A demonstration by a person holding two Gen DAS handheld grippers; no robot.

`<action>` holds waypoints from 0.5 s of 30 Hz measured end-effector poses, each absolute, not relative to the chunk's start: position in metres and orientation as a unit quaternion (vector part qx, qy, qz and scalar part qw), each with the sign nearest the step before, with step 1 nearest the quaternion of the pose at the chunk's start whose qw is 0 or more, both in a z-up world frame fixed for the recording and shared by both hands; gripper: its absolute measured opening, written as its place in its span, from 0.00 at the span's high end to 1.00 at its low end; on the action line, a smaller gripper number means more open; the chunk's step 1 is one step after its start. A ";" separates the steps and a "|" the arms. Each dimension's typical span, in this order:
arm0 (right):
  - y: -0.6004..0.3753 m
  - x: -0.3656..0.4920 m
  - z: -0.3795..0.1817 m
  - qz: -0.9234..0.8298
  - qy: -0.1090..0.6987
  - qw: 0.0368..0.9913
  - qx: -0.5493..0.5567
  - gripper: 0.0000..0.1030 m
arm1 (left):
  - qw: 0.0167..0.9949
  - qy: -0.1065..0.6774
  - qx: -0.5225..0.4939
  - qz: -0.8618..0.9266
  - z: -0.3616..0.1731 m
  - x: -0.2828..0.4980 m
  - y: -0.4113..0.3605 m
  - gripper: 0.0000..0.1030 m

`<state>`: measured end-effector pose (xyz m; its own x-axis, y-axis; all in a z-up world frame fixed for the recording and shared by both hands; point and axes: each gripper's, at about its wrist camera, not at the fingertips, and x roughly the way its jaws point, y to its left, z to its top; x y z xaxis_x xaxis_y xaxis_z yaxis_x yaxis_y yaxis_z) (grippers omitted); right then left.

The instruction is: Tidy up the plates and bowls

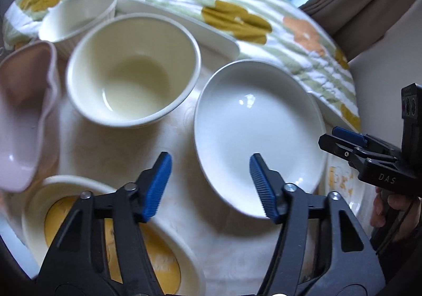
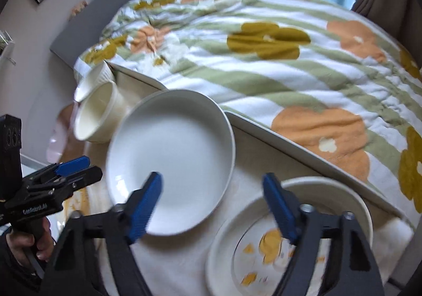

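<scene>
Bowls: white bowl (image 1: pixel 259 135) sitting on tray (image 1: pixel 182 19) beside cream bowl (image 1: pixel 132 69). Left gripper (image 1: pixel 211 185) and right gripper (image 2: pixel 212 206) hovering, fingers apart, holding nothing.

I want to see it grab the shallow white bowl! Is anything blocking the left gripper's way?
Nothing visible blocks it. The left gripper is open, and the shallow white ceramic bowl lies just ahead, its near rim between the blue fingers.
</scene>
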<state>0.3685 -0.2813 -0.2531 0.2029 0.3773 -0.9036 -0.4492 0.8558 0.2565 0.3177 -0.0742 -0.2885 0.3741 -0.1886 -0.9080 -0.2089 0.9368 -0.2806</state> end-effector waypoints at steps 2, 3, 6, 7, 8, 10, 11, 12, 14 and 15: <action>-0.278 0.374 -0.264 0.267 0.578 0.769 -0.049 0.46 | 0.802 0.570 -0.175 0.009 -0.300 0.325 -0.074 0.54; -0.277 0.376 -0.267 0.267 0.580 0.768 -0.053 0.47 | 0.799 0.575 -0.175 0.008 -0.305 0.327 -0.074 0.59; -0.275 0.382 -0.277 0.269 0.585 0.763 -0.060 0.53 | 0.792 0.585 -0.174 0.004 -0.315 0.334 -0.076 0.71; -0.275 0.383 -0.279 0.271 0.587 0.760 -0.060 0.57 | 0.792 0.586 -0.169 0.005 -0.317 0.335 -0.077 0.74; -0.275 0.384 -0.281 0.274 0.588 0.759 -0.060 0.62 | 0.795 0.585 -0.161 0.006 -0.318 0.335 -0.079 0.75; -0.274 0.385 -0.282 0.276 0.586 0.759 -0.065 0.69 | 0.797 0.583 -0.160 0.000 -0.317 0.337 -0.081 0.82; -0.275 0.386 -0.281 0.277 0.584 0.760 -0.064 0.73 | 0.797 0.583 -0.156 0.002 -0.317 0.337 -0.082 0.82; -0.274 0.387 -0.281 0.280 0.585 0.759 -0.060 0.77 | 0.798 0.583 -0.155 0.003 -0.317 0.339 -0.083 0.82; -0.274 0.387 -0.281 0.286 0.587 0.756 -0.050 0.86 | 0.798 0.583 -0.153 0.003 -0.316 0.340 -0.084 0.82; -0.273 0.387 -0.281 0.286 0.586 0.756 -0.051 0.86 | 0.798 0.583 -0.151 0.004 -0.316 0.341 -0.084 0.82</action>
<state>0.3867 -0.2729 -0.2808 0.1487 0.3729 -0.9159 -0.4926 0.8310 0.2583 0.3410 -0.0840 -0.3155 0.3201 -0.1693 -0.9322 -0.1827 0.9544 -0.2361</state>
